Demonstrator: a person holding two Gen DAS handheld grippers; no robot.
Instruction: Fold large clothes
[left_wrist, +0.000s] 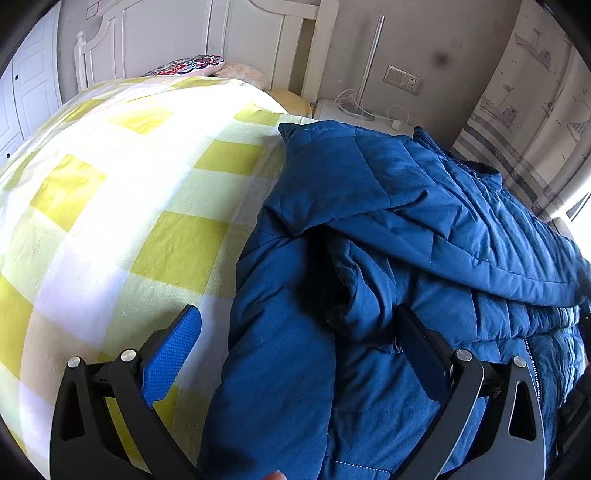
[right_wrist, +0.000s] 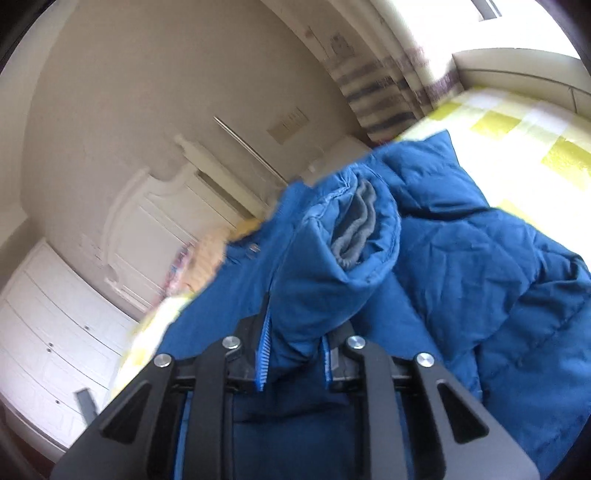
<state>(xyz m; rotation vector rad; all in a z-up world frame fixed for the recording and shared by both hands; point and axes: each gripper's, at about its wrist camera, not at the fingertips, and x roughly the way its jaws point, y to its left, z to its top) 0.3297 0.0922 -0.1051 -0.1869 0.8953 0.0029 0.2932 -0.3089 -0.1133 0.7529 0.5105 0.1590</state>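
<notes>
A big blue padded jacket (left_wrist: 406, 206) lies crumpled on a bed with a yellow and white checked sheet (left_wrist: 129, 184). My left gripper (left_wrist: 297, 312) stands open above the jacket's near edge. Its left finger (left_wrist: 173, 354) is over the sheet and its right finger (left_wrist: 424, 354) is over blue fabric, and neither pad presses on the cloth. In the right wrist view my right gripper (right_wrist: 299, 332) is shut on a sleeve of the jacket (right_wrist: 480, 258). The sleeve rises ahead of the fingers, and its cuff (right_wrist: 354, 229) shows a grey knit lining.
A white headboard (left_wrist: 166, 33) and a patterned pillow (left_wrist: 188, 66) are at the far end of the bed. Beside the bed stand a nightstand (left_wrist: 365, 110) with a lamp pole and cables, and a curtain (left_wrist: 535, 110). White drawers (right_wrist: 55, 332) stand on the left.
</notes>
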